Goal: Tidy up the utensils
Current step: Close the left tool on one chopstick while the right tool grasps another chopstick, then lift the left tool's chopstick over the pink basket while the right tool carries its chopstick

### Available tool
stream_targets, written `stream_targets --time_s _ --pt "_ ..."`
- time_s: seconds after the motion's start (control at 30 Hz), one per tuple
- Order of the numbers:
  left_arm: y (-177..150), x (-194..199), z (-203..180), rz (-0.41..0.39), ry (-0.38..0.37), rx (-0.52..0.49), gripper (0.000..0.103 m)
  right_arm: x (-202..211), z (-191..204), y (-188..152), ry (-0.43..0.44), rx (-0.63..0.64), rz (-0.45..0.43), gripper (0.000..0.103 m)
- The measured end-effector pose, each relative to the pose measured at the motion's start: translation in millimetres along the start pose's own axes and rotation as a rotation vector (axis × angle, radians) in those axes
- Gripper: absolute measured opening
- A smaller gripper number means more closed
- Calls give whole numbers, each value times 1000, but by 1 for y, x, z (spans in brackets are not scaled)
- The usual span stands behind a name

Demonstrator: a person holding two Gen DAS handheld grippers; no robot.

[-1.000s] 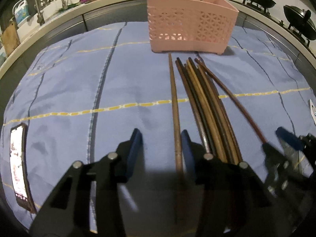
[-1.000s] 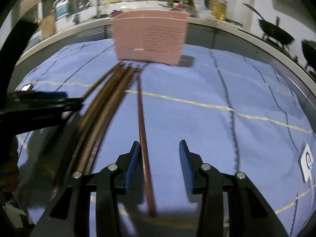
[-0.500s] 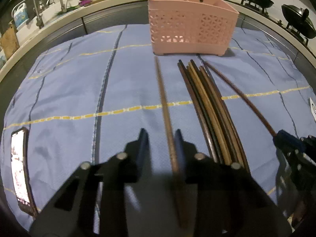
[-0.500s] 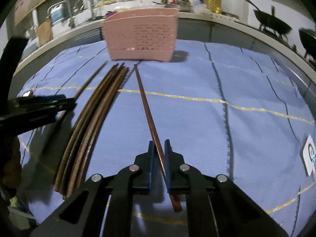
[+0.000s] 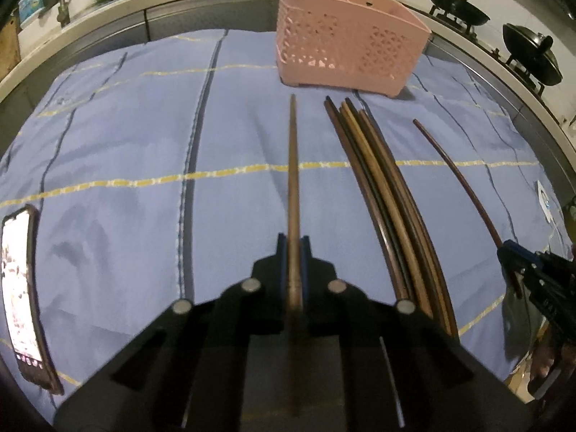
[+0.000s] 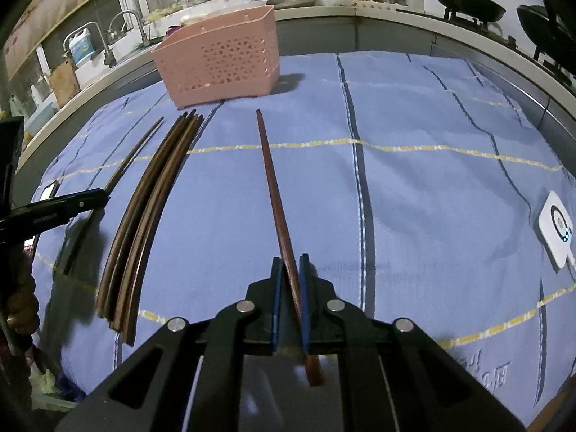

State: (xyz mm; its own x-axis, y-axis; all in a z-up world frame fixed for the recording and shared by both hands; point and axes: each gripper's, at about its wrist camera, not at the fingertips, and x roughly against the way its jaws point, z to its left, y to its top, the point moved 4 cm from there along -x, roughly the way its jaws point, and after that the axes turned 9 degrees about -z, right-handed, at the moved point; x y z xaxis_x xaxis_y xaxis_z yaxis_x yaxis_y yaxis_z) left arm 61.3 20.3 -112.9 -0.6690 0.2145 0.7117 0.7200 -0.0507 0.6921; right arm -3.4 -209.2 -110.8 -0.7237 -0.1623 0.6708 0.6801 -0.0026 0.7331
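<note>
Now, through the left wrist camera, my left gripper (image 5: 294, 243) is clamped on a brown chopstick (image 5: 293, 165) that runs straight ahead out of the jaws toward the pink basket (image 5: 345, 43); the chopstick bundle (image 5: 381, 194) lies right of them. Through the right wrist camera, my right gripper (image 6: 289, 264) pinches a reddish chopstick (image 6: 271, 180), its butt sticking out behind the pads.
</note>
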Motion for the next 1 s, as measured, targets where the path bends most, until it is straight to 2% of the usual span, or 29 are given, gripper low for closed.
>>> stream_targets --time_s 1.0 --pt "-4 2 -2 -12 14 -33 7 -3 4 3 6 -18 13 10"
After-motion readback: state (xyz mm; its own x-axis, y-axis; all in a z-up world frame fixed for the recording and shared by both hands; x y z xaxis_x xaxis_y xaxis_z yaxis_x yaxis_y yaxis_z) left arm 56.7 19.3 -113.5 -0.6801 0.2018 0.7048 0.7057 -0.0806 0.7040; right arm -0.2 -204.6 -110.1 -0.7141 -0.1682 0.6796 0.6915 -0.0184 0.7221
